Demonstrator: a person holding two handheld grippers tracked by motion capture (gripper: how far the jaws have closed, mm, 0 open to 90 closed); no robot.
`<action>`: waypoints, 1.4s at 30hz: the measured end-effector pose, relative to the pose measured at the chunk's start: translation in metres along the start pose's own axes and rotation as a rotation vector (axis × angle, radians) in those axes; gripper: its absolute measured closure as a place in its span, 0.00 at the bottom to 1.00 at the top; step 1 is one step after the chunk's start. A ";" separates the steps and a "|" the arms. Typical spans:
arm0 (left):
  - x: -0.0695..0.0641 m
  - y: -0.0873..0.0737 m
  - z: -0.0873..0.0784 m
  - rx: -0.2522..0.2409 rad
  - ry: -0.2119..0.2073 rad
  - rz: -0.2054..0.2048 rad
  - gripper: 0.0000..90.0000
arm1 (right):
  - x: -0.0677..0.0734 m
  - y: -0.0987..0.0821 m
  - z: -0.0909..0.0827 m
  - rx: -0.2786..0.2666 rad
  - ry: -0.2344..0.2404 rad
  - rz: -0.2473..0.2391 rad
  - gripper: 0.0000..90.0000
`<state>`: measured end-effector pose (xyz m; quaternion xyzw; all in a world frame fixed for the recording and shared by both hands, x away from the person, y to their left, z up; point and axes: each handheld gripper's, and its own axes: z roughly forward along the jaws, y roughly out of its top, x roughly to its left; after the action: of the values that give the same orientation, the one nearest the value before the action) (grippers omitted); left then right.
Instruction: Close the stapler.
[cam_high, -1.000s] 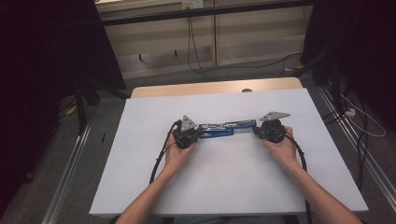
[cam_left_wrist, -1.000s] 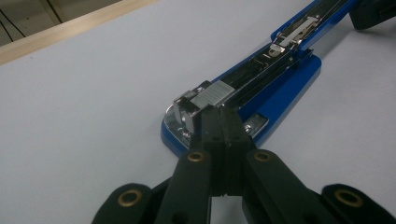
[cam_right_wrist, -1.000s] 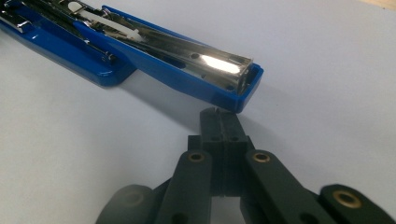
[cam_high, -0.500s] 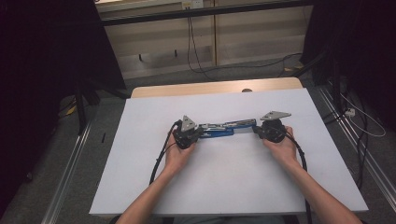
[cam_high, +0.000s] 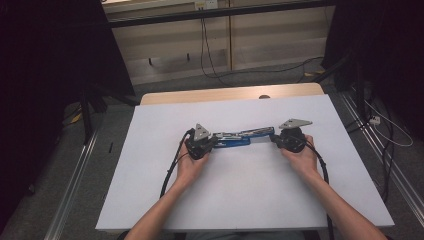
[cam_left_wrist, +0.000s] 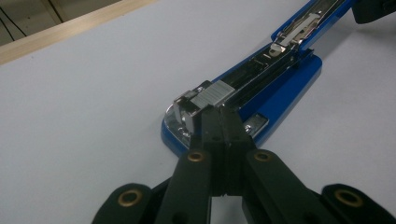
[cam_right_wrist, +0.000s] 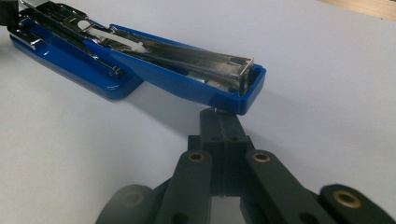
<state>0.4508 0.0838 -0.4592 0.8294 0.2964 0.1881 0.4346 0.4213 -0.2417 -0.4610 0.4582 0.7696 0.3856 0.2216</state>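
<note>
A blue stapler lies folded open and flat on the white table, between my two grippers. My left gripper is shut, its tips resting against the front end of the stapler's metal magazine, beside a block of staples. In the left gripper view the shut gripper has nothing between its jaws. My right gripper is also shut. In its own view the right gripper touches the underside of the raised blue cover at its far end.
A wooden strip edges the table's far side. Metal rails run along the floor on both sides. Cables trail over the floor behind the table. Each gripper's black cable lies on the tabletop beside the person's forearms.
</note>
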 end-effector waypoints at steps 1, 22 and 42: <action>0.000 0.000 0.000 0.000 0.000 0.000 1.00 | 0.000 0.000 0.000 -0.001 0.001 0.000 1.00; 0.000 0.000 0.000 -0.003 0.000 -0.006 1.00 | 0.001 0.004 -0.004 -0.040 0.005 -0.006 1.00; -0.003 0.000 -0.001 0.003 -0.014 -0.013 0.91 | 0.005 0.004 -0.005 -0.076 0.032 0.040 0.82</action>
<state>0.4483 0.0827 -0.4583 0.8293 0.2988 0.1790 0.4369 0.4177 -0.2384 -0.4545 0.4584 0.7487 0.4260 0.2187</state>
